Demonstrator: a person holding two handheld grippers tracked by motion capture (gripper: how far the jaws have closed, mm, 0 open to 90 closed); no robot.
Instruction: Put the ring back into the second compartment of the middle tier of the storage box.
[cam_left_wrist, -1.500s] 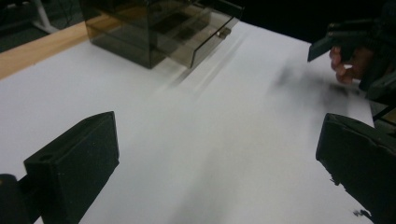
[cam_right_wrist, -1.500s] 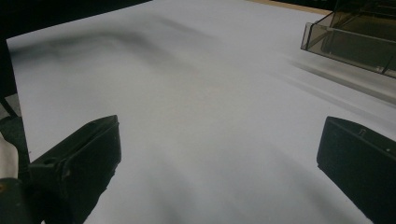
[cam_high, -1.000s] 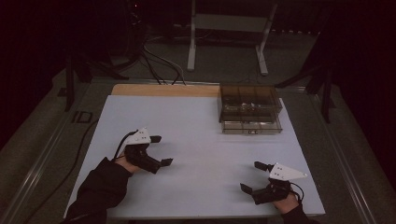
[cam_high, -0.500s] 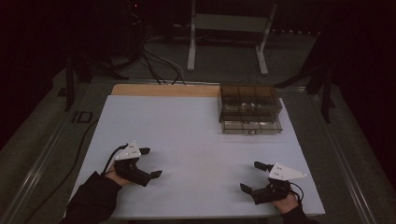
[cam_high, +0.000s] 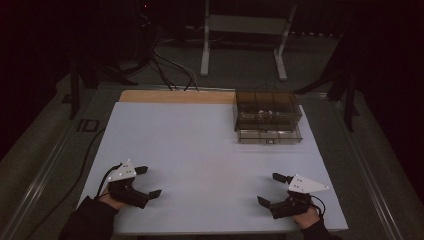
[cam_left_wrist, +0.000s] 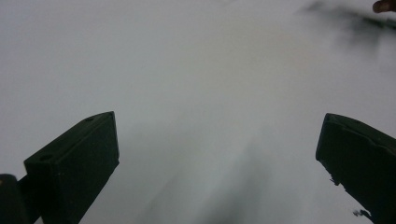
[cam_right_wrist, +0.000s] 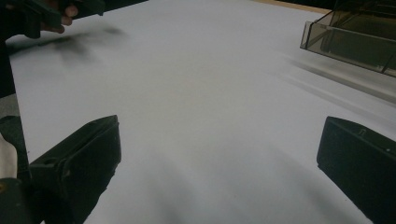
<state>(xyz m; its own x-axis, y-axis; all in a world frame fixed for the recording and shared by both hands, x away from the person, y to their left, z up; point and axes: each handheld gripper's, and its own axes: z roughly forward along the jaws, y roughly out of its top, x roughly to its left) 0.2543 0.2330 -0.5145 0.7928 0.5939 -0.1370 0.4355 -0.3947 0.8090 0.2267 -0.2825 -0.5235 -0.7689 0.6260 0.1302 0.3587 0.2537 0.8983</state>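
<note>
My left gripper (cam_high: 148, 181) rests low over the white table top (cam_high: 200, 150) near its front left corner, held by a hand in a dark sleeve. Its jaws stand wide apart with nothing between them, as the left gripper view (cam_left_wrist: 219, 116) confirms. My right gripper (cam_high: 270, 189) sits near the front right corner, also open and empty, jaws spread wide in its own view (cam_right_wrist: 222, 120). A smoky transparent drawer box (cam_high: 267, 117) stands at the back right of the table, with its corner (cam_right_wrist: 355, 35) showing in the right gripper view.
A strip of bare wood (cam_high: 175, 96) runs along the table's far edge. Beyond it are cables (cam_high: 170, 65) and a metal stand (cam_high: 245, 45) on the dark floor. The other hand and gripper (cam_right_wrist: 46, 14) appear far off in the right gripper view.
My left gripper has drawn back toward the table's front edge and slightly left, still open. The right gripper has stayed in place.
</note>
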